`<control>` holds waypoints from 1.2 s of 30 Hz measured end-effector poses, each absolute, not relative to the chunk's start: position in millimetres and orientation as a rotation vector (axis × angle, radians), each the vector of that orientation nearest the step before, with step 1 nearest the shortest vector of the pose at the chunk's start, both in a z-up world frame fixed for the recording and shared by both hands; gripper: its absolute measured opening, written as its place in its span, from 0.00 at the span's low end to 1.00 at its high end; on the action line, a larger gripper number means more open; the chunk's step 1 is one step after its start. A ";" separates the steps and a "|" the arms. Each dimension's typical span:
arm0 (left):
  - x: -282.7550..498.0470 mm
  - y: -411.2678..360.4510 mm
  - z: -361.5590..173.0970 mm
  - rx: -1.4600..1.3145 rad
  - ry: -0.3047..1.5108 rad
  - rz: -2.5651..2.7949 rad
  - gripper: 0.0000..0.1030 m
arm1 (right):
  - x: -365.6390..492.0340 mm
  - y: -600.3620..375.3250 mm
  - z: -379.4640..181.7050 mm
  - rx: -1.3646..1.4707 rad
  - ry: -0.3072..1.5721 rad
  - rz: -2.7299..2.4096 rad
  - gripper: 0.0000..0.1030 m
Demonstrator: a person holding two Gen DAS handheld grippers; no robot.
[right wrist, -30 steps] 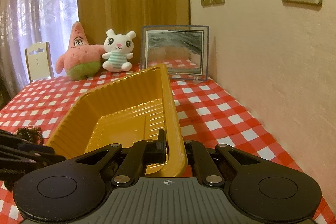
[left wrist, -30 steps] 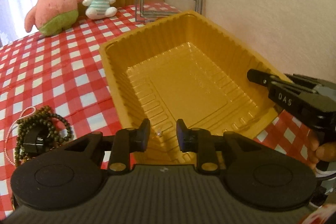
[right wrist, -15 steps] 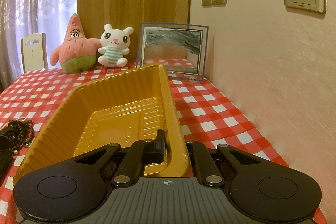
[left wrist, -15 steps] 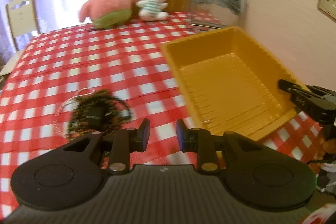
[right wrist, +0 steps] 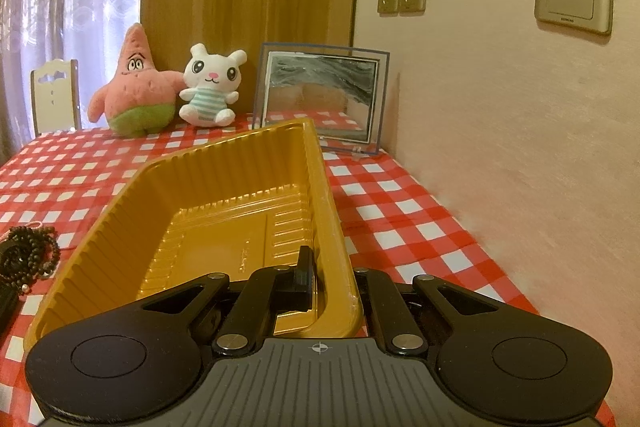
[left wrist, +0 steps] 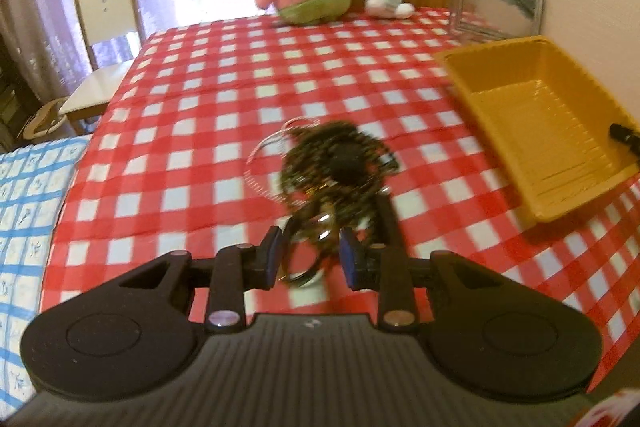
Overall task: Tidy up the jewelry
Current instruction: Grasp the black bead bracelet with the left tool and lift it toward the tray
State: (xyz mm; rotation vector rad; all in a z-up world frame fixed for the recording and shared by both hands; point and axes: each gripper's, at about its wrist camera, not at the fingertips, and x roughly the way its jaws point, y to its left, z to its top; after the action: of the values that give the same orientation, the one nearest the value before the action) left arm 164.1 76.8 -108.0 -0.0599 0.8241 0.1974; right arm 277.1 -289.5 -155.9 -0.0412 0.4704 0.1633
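While right gripper (right wrist: 320, 287) stays clenched on rim of yellow tray (right wrist: 224, 211), anchoring it, we aim left gripper (left wrist: 312, 255), jaws opening and empty, at jewelry heap (left wrist: 336, 167), twelve o'clock; tray at two o'clock.

The left gripper (left wrist: 312, 251) tilts steeply downward with its jaws parted and opening, their blue-lined pads (left wrist: 273, 251) pressing on nothing, while the right gripper (right wrist: 328, 275) points shallowly downward, its jaws clamped tight, one finger (right wrist: 303, 277) showing and the other hidden.
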 end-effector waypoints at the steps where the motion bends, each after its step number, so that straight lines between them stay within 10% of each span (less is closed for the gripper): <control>1: 161.7 80.6 -109.3 -0.063 0.829 0.202 0.27 | 276.2 -288.7 -155.4 -0.049 0.471 0.160 0.07; 22: 204.7 101.8 -141.3 -0.222 0.897 0.109 0.26 | 256.0 -286.1 -149.8 -0.105 0.473 0.109 0.03; 36: 205.3 103.0 -117.5 -0.272 0.822 0.047 0.06 | 255.4 -285.2 -146.6 -0.108 0.466 0.108 0.03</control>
State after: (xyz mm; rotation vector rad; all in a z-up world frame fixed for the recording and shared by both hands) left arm 205.3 103.0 -117.5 -0.2719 0.8223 0.0474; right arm 255.4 -285.2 -146.6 -0.1085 0.4664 0.1082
